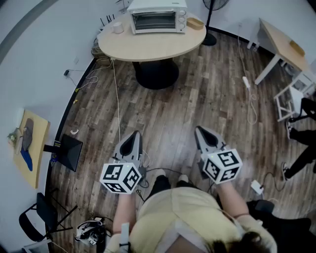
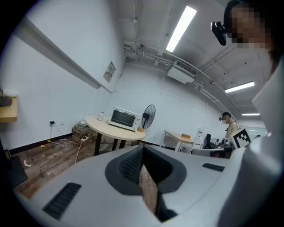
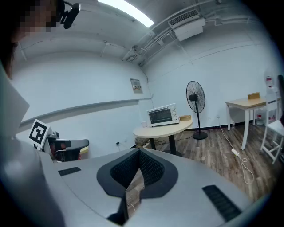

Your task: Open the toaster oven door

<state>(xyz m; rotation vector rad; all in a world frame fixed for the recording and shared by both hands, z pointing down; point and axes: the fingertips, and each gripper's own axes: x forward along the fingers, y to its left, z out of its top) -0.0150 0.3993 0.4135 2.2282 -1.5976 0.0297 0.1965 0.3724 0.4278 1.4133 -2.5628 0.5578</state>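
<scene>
Cool white ceiling strip lights (image 2: 181,27) fill the room evenly and brightly; shadows are faint. Every view bows like a fisheye, both gripper views blacken at the corners, and the close foreground is soft.

White boxy metal toaster oven (image 1: 158,17): upright on round pale-wood tabletop (image 1: 148,45), toward its far edge. Dark glass door (image 1: 154,21) shut, flush with front, facing room. Round control knobs (image 1: 181,20) stacked down right side of front.

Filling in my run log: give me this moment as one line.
toaster oven: on round table, far, door closed | left gripper: shut, empty | right gripper: shut, empty
</scene>
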